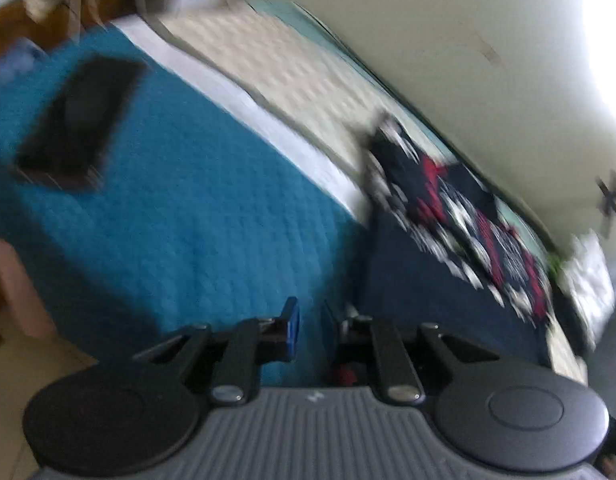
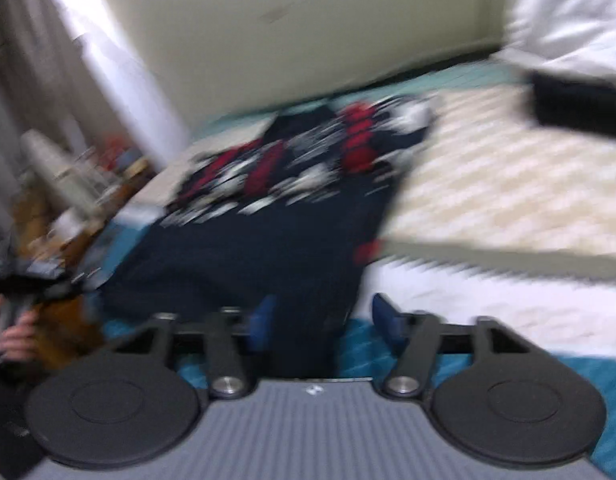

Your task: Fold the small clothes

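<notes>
A dark navy garment (image 1: 447,216) with red and white print lies spread on the bed, blurred by motion. In the right wrist view it (image 2: 276,216) runs from the far side of the bed down to the fingers. My left gripper (image 1: 309,328) has a narrow gap between its blue pads and holds nothing I can see; the garment's navy edge lies just right of it. My right gripper (image 2: 321,320) is open, with the garment's near edge between its blue pads (image 2: 262,318).
The bed has a teal quilt (image 1: 168,220), a white sheet band (image 1: 244,104) and a cream quilted cover (image 2: 507,184). A folded black item (image 1: 80,120) lies on the teal quilt. A white pillow (image 2: 567,20) sits far right. A cluttered table (image 2: 80,184) stands left of the bed.
</notes>
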{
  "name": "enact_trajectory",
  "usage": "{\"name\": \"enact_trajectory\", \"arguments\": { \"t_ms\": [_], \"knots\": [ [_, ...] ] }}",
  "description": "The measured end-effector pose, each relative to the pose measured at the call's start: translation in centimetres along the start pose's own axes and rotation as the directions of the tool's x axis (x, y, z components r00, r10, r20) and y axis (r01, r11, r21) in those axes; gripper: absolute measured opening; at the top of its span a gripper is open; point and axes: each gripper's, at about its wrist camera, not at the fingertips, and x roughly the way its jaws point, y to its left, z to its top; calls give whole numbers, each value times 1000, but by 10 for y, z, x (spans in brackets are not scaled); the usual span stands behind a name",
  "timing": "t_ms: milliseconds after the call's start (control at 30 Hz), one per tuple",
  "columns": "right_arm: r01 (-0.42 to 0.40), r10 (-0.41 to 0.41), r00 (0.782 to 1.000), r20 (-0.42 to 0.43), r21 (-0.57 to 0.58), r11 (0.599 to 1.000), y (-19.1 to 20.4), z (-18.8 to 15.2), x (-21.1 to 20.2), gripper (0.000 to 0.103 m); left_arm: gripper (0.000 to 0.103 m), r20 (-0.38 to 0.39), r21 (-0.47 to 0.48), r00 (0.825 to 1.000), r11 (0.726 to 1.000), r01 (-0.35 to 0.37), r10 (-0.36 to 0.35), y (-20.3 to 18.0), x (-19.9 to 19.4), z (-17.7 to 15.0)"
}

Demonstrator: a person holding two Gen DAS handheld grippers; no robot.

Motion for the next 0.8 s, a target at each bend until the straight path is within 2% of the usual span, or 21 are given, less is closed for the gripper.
{"name": "enact_trajectory", "arguments": {
  "t_ms": [67, 167, 300, 400, 467, 500, 567, 600, 700, 800],
  "knots": [
    [8, -11, 999, 52, 50, 999, -18, 15, -6, 57, 13, 55, -3, 998, 1000, 15, -15, -2, -9, 20],
    [12, -17, 995, 103, 43, 999, -21, 39, -5, 56, 14, 104, 93, 994, 996, 14, -24, -35, -5, 52],
    [-3, 10, 993, 119, -58, 998, -8, 82, 25, 55, 24, 82, 233, 992, 970, 71, -92, -95, 36, 91],
    [-18, 30, 994, 107, -112, 994, 9, 123, 66, 55, 37, 45, 304, 992, 948, 98, -117, -147, 82, 114],
    [-52, 63, 995, 81, -129, 990, 17, 150, 99, 56, 52, 3, 346, 991, 930, 124, -133, -182, 122, 129],
    [-73, 81, 995, 56, -129, 989, 19, 164, 119, 56, 57, -13, 374, 992, 919, 125, -129, -199, 143, 135],
    [-101, 103, 995, 10, -124, 987, 26, 186, 155, 61, 81, -24, 422, 995, 902, 97, -96, -224, 182, 141],
    [-107, 106, 994, -14, -124, 986, 28, 193, 175, 62, 83, -28, 438, 997, 896, 73, -67, -235, 203, 143],
    [-82, 70, 994, -87, -142, 987, 33, 211, 231, 63, 81, -67, 453, 998, 890, 44, -15, -247, 247, 145],
    [-70, 46, 987, -153, -154, 986, 31, 214, 272, 63, 44, -127, 453, 992, 889, 69, -13, -242, 273, 141]
  ]
}}
